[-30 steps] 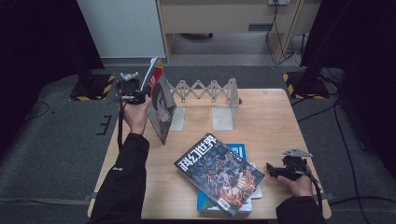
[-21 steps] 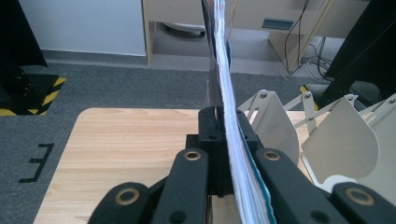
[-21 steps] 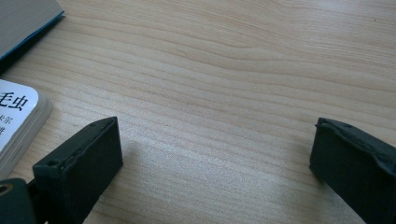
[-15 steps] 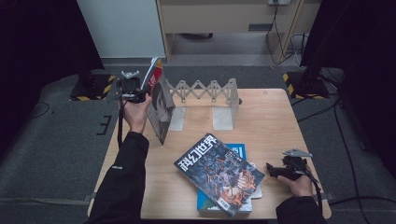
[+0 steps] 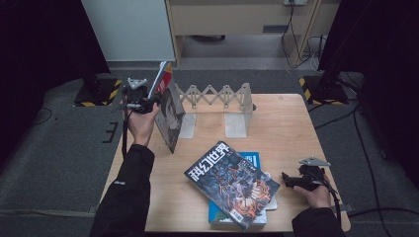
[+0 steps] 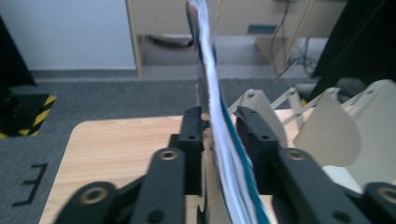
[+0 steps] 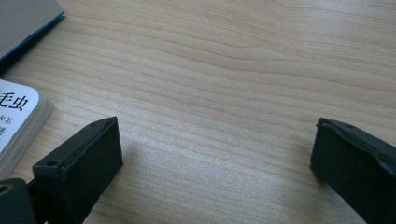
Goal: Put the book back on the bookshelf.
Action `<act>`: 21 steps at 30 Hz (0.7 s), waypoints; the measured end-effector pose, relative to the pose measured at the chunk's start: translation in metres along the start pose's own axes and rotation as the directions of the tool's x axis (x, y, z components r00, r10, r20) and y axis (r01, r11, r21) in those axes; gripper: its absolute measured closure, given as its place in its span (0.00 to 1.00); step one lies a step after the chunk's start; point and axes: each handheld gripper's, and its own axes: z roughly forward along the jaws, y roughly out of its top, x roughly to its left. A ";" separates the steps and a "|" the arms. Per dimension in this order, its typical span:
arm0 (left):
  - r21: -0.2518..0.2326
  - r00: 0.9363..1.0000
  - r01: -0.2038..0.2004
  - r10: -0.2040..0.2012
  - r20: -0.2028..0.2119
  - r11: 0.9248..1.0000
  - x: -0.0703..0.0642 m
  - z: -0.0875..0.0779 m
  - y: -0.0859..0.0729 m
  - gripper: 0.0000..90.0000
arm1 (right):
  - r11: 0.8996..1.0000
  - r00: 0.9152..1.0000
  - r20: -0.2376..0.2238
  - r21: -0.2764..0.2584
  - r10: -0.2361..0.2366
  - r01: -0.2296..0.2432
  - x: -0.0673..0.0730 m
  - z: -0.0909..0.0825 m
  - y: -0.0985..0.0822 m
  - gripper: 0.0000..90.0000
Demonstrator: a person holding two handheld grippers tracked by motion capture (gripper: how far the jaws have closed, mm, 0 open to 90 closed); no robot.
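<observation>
A thin book point(image 5: 168, 108) stands upright at the left end of the white expanding book rack point(image 5: 217, 98), tilted a little. My left gripper point(image 5: 148, 103) is shut on its upper edge. In the left gripper view the book's page edge point(image 6: 219, 135) runs up between the two black jaws, gripper midpoint point(image 6: 218, 126). A dark magazine point(image 5: 232, 182) lies flat on a blue book point(image 5: 249, 160) at the table's front. My right gripper point(image 5: 289, 180) rests low on the table right of that stack, open; in the right gripper view its midpoint point(image 7: 215, 149) is over bare wood, with nothing between the jaws.
The wooden table point(image 5: 286, 128) has free room on its right half. Two white rack dividers point(image 5: 236, 116) stand behind the stack. Beyond the table are a grey floor, a cabinet point(image 5: 232, 19) and yellow-black striped stands point(image 5: 316, 89).
</observation>
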 end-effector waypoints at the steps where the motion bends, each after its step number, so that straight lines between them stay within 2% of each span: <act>1: -0.009 1.000 0.000 0.000 0.011 1.000 0.001 -0.005 0.000 0.74 | 1.000 1.000 0.000 0.000 0.000 0.000 0.000 0.000 0.000 0.03; 3: -0.059 1.000 0.004 -0.002 0.022 0.998 0.001 -0.014 0.000 0.65 | 1.000 1.000 0.000 0.000 0.000 0.000 0.000 0.000 0.000 0.03; 5: -0.077 0.999 0.009 -0.006 0.038 0.997 0.002 -0.024 0.000 0.62 | 1.000 1.000 0.000 0.000 0.000 0.000 0.000 0.000 0.000 0.03; 8: -0.099 0.999 -0.007 0.012 0.048 0.995 0.004 -0.037 -0.004 0.57 | 1.000 1.000 -0.001 0.000 0.001 -0.001 0.000 0.000 0.000 0.03; 14: -0.135 0.995 -0.001 0.015 0.104 0.991 0.009 -0.061 -0.016 0.50 | 1.000 1.000 -0.001 0.000 0.000 0.000 0.000 0.000 0.000 0.02; 21: -0.122 0.986 -0.019 0.039 0.162 0.992 0.006 -0.077 -0.042 0.43 | 1.000 1.000 -0.010 0.004 -0.012 0.012 0.000 0.001 0.000 0.00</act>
